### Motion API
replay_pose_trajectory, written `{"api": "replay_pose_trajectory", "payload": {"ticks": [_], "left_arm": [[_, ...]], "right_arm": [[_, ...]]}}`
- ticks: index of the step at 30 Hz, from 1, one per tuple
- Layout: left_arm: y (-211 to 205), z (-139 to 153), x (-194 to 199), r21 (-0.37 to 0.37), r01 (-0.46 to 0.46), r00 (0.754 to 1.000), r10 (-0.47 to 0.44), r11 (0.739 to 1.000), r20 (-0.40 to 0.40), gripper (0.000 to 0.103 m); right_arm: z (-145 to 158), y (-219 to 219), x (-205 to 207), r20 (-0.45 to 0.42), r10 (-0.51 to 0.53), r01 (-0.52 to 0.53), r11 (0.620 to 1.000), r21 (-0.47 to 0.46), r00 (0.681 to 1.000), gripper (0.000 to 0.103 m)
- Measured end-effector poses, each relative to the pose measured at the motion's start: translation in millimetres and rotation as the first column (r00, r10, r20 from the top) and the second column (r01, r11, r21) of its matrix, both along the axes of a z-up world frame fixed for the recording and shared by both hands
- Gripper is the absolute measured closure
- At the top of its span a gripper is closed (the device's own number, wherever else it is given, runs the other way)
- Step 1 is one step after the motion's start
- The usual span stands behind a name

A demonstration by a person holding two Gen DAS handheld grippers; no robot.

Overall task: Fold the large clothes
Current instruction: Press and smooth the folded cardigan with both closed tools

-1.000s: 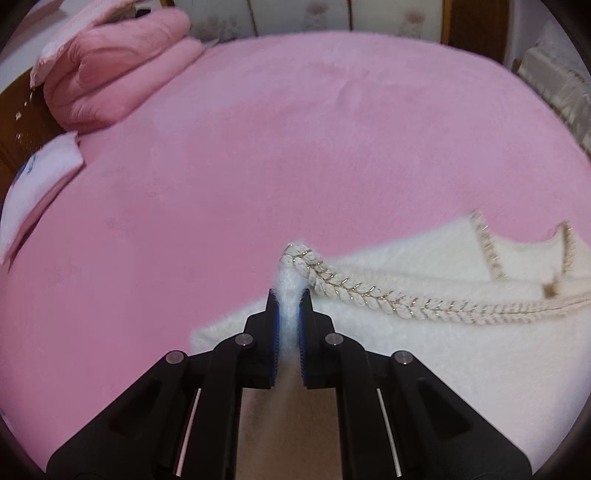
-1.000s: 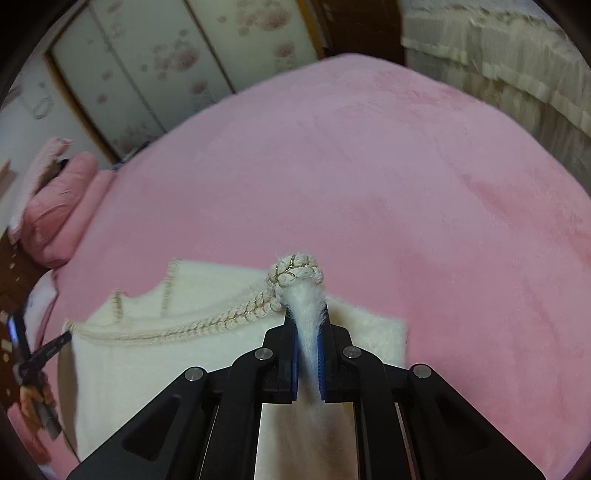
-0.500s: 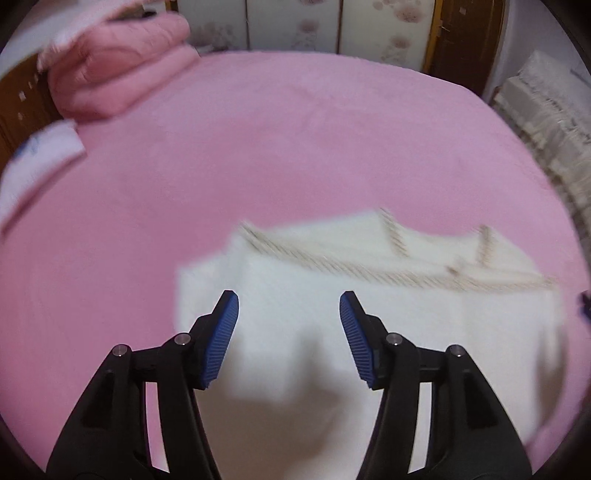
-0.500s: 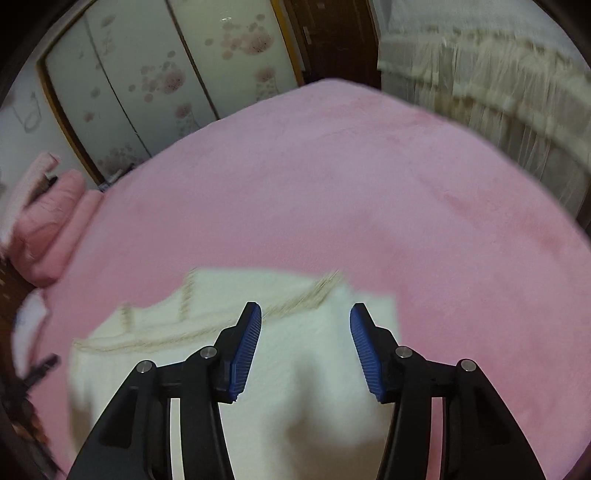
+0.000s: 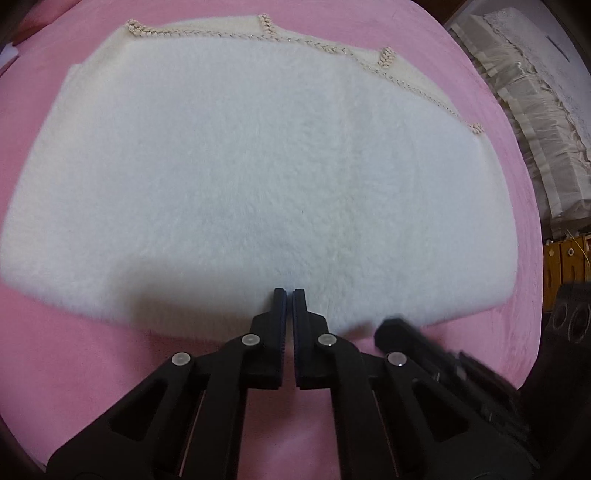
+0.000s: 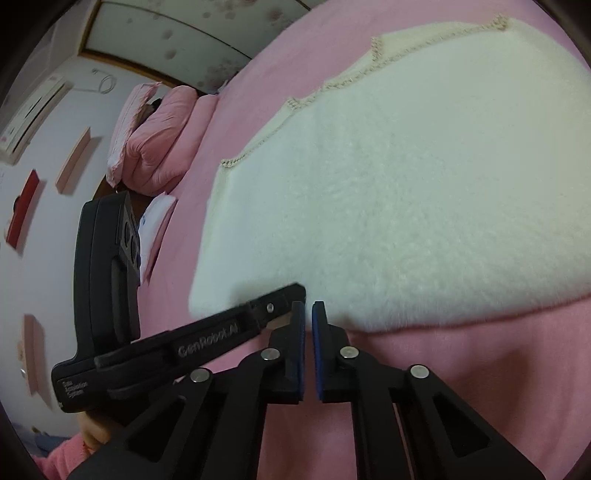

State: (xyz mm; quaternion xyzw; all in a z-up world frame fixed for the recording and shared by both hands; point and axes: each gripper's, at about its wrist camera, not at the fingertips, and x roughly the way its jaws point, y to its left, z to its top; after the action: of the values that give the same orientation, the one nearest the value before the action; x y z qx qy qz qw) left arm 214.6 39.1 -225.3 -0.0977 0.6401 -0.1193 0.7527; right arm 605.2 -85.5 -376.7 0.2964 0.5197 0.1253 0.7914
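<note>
one white garment [image 5: 258, 177] | one pink bed [image 5: 74, 369] | two tools [image 5: 289, 295], closed, empty

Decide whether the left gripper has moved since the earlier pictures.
Yes. The left gripper pulled back from the braided trim to the white garment's near edge.

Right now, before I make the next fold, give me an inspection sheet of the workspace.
Surface: pink plush bedspread, soft.
Job's things: white fuzzy garment lies flat, folded, braided trim at far edge.
Clutter: pink quilt bundle at the bed's far end.
Grippers: left gripper and right gripper both shut, empty, at the garment's near edge.
Cables: nothing seen.
Surroundings: floral wardrobe doors, air conditioner, ruffled cream fabric.
</note>
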Motion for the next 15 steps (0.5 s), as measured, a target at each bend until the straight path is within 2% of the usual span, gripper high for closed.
{"api": "replay_pose_trajectory", "payload": {"ticks": [2, 4, 7, 8, 9, 12, 15], "left_arm": [[-1.4, -12.5, -4.1, -0.017, -0.009, 1.000, 0.008, 1.000, -0.007, 0.102], [0.2, -26.4, -2.1, -0.034, -0.036, 0.999, 0.036, 0.999, -0.020, 0.102], [11.4, -25.8, 0.3, -0.049, -0.047, 0.999, 0.047, 0.998, -0.009, 0.102], [19.0, -22.8, -0.6, -0.030, -0.051, 0.999, 0.052, 0.998, 0.014, 0.102], [30.7, -19.7, -0.9, 0.002, -0.055, 0.997, 0.055, 0.998, 0.045, 0.102], [86.5, -23.0, 1.7, 0.105, -0.118, 0.991, 0.109, 0.988, 0.083, 0.102], [148.3, -34.8, -3.2, 0.085, -0.235, 0.970, 0.229, 0.968, 0.079, 0.102]], "right_arm": [[-7.1, -0.4, 10.7, 0.021, -0.013, 0.014, 0.999, -0.041, 1.000, 0.102], [-21.3, -7.1, 20.3, 0.004, -0.021, 0.022, 0.997, -0.069, 1.000, 0.102], [-40.4, -18.3, 24.1, -0.009, -0.048, 0.048, 0.999, 0.020, 0.999, 0.103], [-41.9, -24.9, 22.3, -0.011, -0.064, 0.064, 0.997, 0.050, 0.998, 0.103], [-41.1, -33.3, 18.7, -0.012, -0.081, 0.081, 0.996, 0.039, 0.997, 0.103], [-33.4, -76.1, -0.2, 0.007, -0.143, 0.142, 0.983, -0.112, 0.990, 0.103], [-25.1, -133.9, -28.3, 0.038, -0.232, 0.234, 0.941, -0.244, 0.972, 0.103]]}}
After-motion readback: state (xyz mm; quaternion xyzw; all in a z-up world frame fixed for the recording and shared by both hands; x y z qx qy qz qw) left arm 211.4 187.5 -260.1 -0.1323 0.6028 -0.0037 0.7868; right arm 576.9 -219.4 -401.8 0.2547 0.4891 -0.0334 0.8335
